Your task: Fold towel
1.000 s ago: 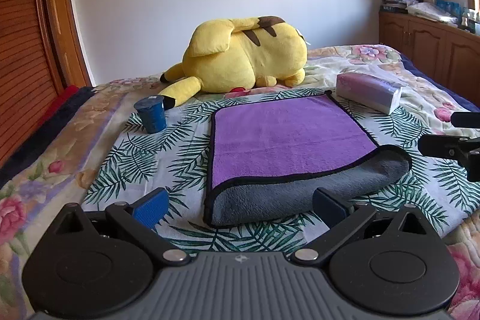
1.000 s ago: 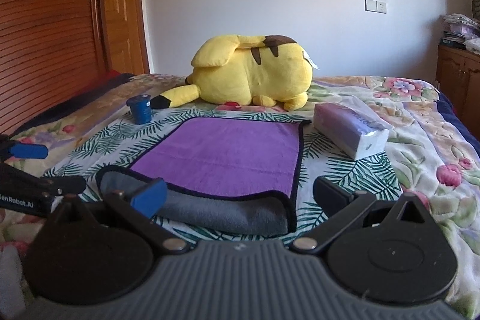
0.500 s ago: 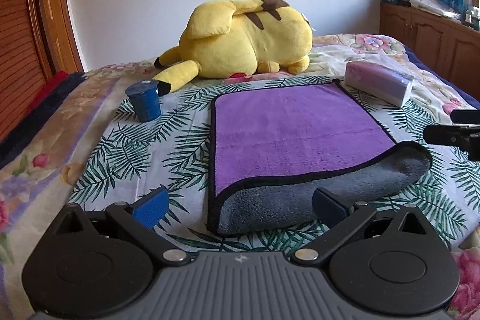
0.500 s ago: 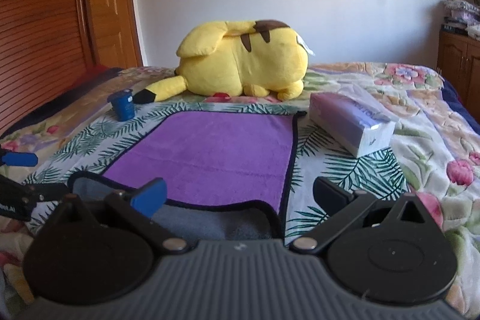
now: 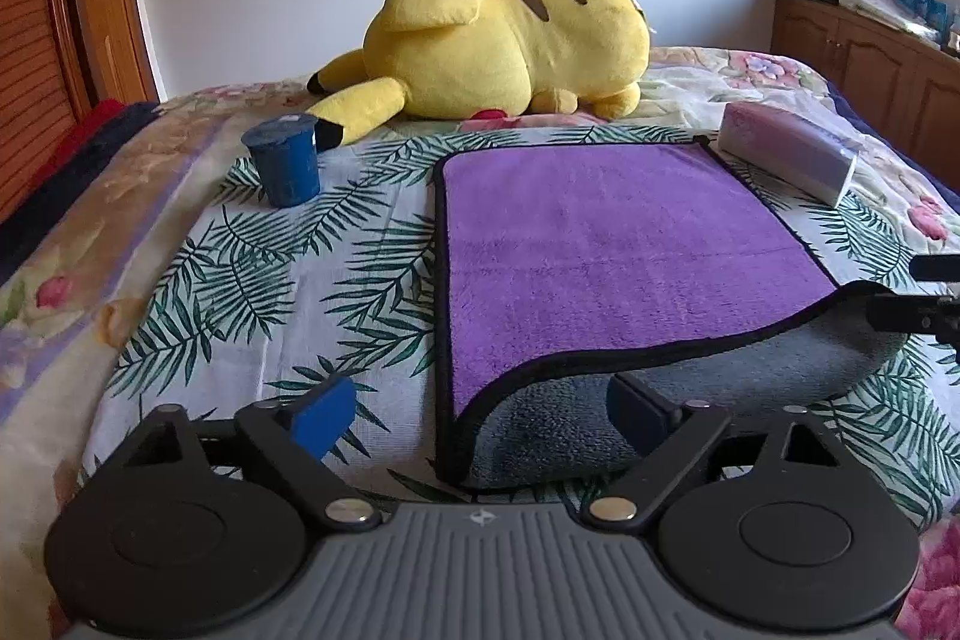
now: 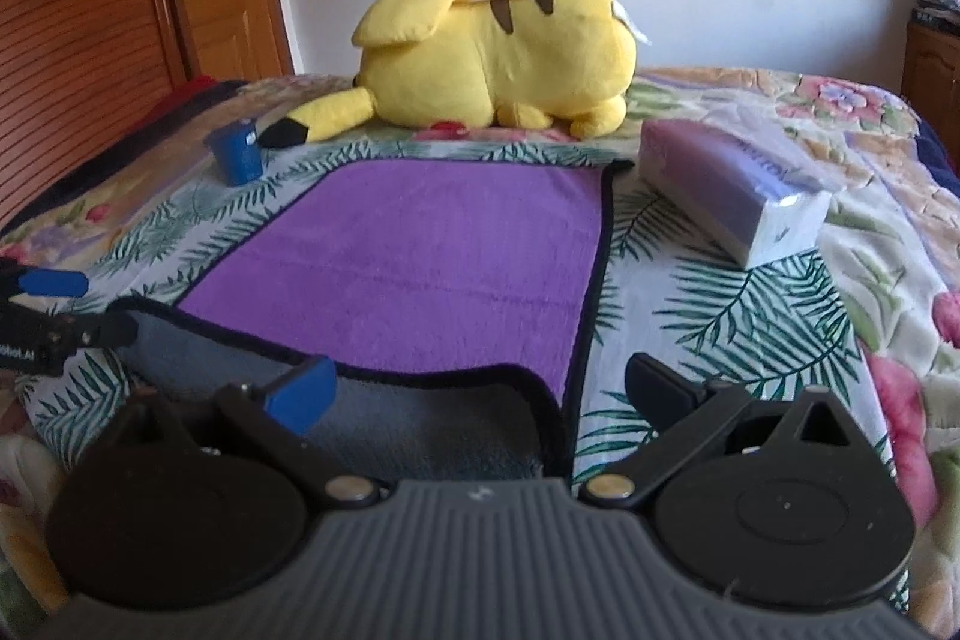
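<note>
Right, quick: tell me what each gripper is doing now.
Left gripper: open, holding nothing, near the towel's folded-over gray edge.
Right gripper: open, holding nothing, at the towel's near right corner.

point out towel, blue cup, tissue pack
towel (image 5: 600,244): left wrist view, middle of purple face.
blue cup (image 5: 287,160): left wrist view, side wall.
tissue pack (image 6: 729,187): right wrist view, top face.

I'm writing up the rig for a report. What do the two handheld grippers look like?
Both look alike: a grey ribbed body between two round black discs, with black linkage arms on silver pivot pins. The left gripper and the right gripper each have one blue finger pad and one dark one. White lettering ending "Robot.AI" marks the left gripper's side. No cables or sleeves show.
</note>
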The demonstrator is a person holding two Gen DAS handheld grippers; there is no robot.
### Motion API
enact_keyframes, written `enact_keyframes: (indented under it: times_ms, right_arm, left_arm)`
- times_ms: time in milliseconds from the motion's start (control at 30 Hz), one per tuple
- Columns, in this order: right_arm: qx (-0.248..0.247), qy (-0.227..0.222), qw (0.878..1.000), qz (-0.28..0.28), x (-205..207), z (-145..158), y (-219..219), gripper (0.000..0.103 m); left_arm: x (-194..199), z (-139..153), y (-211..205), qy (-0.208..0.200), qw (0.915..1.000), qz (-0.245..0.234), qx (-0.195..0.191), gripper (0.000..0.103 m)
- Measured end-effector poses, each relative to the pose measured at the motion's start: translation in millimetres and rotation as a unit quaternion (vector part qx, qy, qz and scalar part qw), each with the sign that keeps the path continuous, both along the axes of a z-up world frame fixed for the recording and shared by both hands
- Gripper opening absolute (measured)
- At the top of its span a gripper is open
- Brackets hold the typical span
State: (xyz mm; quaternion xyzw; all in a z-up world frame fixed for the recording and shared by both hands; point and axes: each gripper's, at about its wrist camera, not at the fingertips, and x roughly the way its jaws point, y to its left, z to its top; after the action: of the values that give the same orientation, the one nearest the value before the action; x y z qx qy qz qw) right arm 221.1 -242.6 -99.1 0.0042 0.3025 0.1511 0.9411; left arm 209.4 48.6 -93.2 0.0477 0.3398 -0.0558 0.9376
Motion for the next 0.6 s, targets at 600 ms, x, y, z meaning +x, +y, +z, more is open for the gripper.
enact_keyframes:
  times_ms: [600]
  right_arm:
    - [0.010, 0.072, 0.997, 0.010, 21.6, -24.1, -8.4, 0.074]
  left_arm:
    - [12.0, -18.2, 6.2, 0.041, 0.9986, -0.018, -0.028, 0.058]
